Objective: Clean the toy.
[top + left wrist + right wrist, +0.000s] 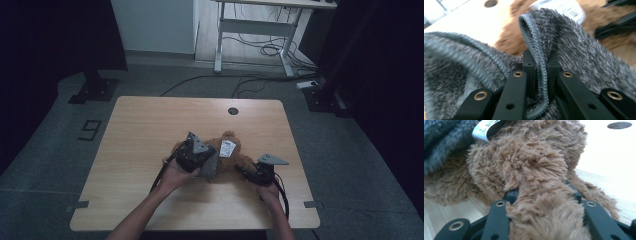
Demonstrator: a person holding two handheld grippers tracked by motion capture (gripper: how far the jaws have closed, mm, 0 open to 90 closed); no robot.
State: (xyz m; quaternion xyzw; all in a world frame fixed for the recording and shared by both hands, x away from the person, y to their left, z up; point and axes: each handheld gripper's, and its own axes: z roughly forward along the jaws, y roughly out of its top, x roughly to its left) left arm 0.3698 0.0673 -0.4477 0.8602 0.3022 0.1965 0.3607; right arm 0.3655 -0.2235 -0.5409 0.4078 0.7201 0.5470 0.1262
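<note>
Brown plush toy (235, 155) lying mid-table (150, 130); left gripper (539, 72) clamped tight on grey garment's (579, 57) hemmed edge, likely for pulling over toy; right gripper (544, 202) pinching plush limb, steadying against that pull.

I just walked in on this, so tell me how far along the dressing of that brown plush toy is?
Done: both grips are set. The left gripper is shut on the stitched hem of the grey fuzzy garment, and the right gripper clamps part of the brown plush toy. In hand: the garment lies bunched against the toy on the table. Left: getting it onto the toy.
</note>
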